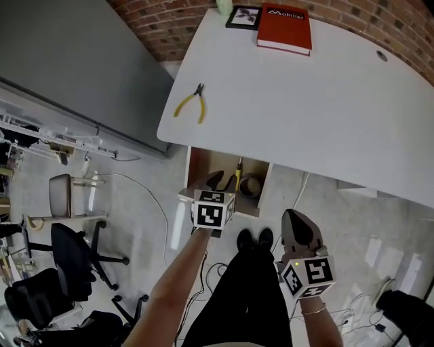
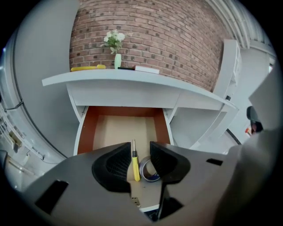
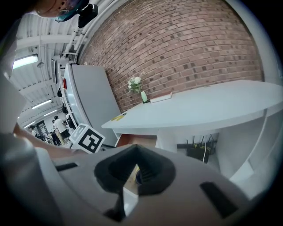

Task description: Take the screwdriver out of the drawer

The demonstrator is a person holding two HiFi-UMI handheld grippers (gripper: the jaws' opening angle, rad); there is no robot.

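Overhead, the head view shows only the front of the open drawer with reddish-brown sides and a pale wooden floor (image 1: 198, 169); its back runs under the curved white desk top (image 1: 325, 115). The yellow-handled screwdriver (image 1: 238, 173) lies in the drawer beside a grey roll of tape (image 1: 250, 185). The left gripper (image 1: 220, 183) reaches in at the front left, its marker cube covering part of the rim. The right gripper (image 1: 296, 227) hangs outside and below the drawer, near the person's black shoes. On the desk lie yellow-handled pliers (image 1: 192, 104), a red book (image 1: 285, 27) and a black-framed picture (image 1: 244, 16); black office chairs (image 1: 71, 268) stand on the pale floor to the left. In the left gripper view the left gripper (image 2: 140, 145) has its jaws spread and grasps nothing. Beyond the gap the screwdriver (image 2: 135, 163) rests on the drawer floor (image 2: 124, 128), with the tape roll (image 2: 149, 171) just beside it, partly behind the right-hand jaw. White flowers in a green vase (image 2: 115, 46) stand on the desk against the brick wall (image 2: 177, 44). In the right gripper view the right gripper (image 3: 135, 148) is clenched tip to tip on nothing; what shows through the hollow between its jaws is too dark to make out.
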